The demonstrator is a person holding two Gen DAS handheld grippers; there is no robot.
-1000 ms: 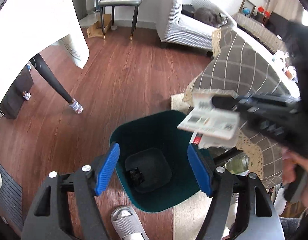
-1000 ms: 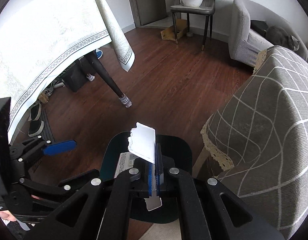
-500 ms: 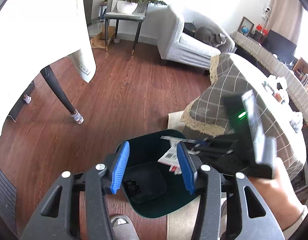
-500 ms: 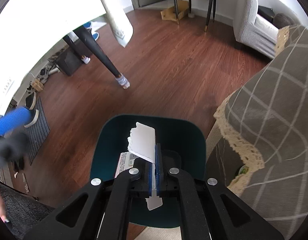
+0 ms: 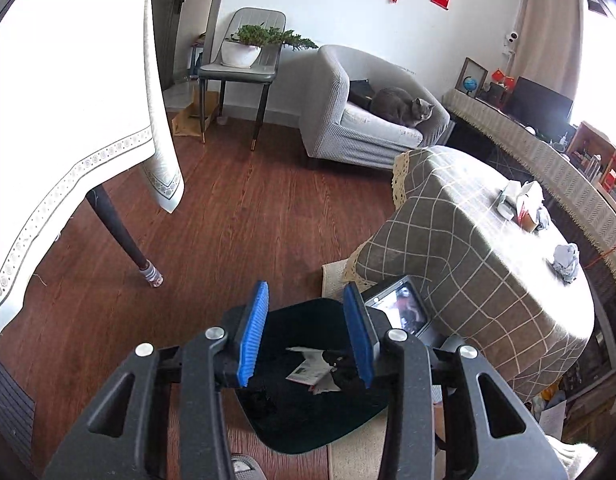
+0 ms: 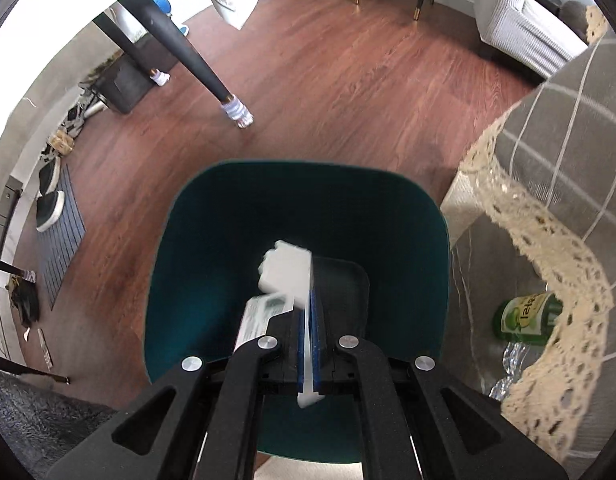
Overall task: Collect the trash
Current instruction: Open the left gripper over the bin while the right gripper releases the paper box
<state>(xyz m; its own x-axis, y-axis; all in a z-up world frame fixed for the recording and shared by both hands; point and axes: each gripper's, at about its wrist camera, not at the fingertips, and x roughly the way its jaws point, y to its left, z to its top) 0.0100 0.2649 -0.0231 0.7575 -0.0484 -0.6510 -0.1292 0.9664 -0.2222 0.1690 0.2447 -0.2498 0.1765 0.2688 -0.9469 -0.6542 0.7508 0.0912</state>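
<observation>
Right tool (image 6: 308, 340) has dropped closer over the dark green bin (image 6: 212, 264) than it was a second ago, and it is still clamped tight on the torn white paper (image 6: 288, 272), which sticks out past the blue pads and hangs above the bin's mouth. A printed slip (image 6: 260, 312) juts out to its left (whether it is part of the same scrap is unclear). Left tool (image 5: 306, 336) stands wide and empty — it has tilted up toward the far side of the room, yet the bin (image 5: 308, 420) shows between its fingers with paper scraps (image 5: 312, 368) already lying inside. With the paper now over the opening, I judge the carry finished — letting go is all that remains. More crumpled trash (image 5: 566, 260) waits on the checked surface (image 5: 448, 240) at right.
</observation>
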